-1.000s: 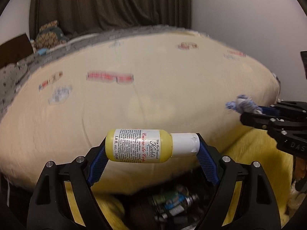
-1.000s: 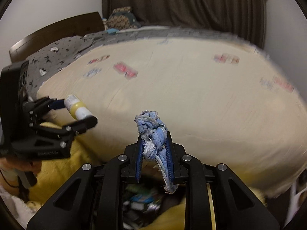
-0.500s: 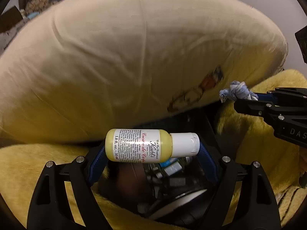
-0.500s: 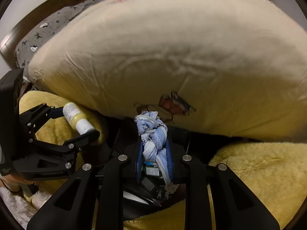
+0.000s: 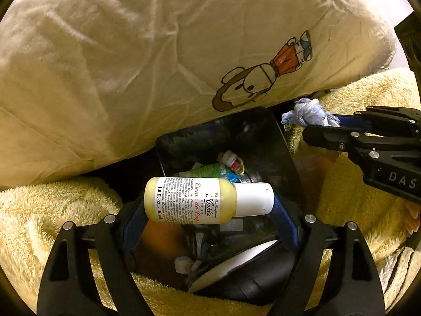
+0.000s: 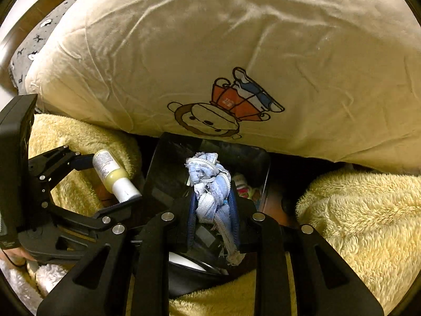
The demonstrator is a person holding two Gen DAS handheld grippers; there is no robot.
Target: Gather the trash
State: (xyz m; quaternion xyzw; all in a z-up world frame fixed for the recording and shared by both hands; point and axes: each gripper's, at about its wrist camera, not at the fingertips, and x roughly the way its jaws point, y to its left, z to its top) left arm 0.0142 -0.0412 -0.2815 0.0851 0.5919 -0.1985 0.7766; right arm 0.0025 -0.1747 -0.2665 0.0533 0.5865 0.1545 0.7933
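My left gripper (image 5: 208, 205) is shut on a small yellow lotion bottle (image 5: 194, 200) with a white cap, held sideways right above the open black trash bin (image 5: 265, 134). The bottle also shows in the right wrist view (image 6: 113, 175). My right gripper (image 6: 213, 205) is shut on a crumpled blue cloth scrap (image 6: 210, 184), above the same bin (image 6: 155, 173). In the left wrist view the scrap (image 5: 305, 112) hangs over the bin's right edge. Inside the bin lie a green tube (image 5: 208, 170) and other small trash.
A cream duvet with a cartoon dog print (image 5: 263, 76) bulges over the bin's far side. Fluffy yellow blankets (image 6: 363, 223) crowd the bin left and right. A black lid with a white inner face (image 5: 236, 263) leans at the bin's near side.
Both grippers tilted down and moved closer over the bin, still holding the bottle and the cloth scrap. The bin's inside now shows plainly.
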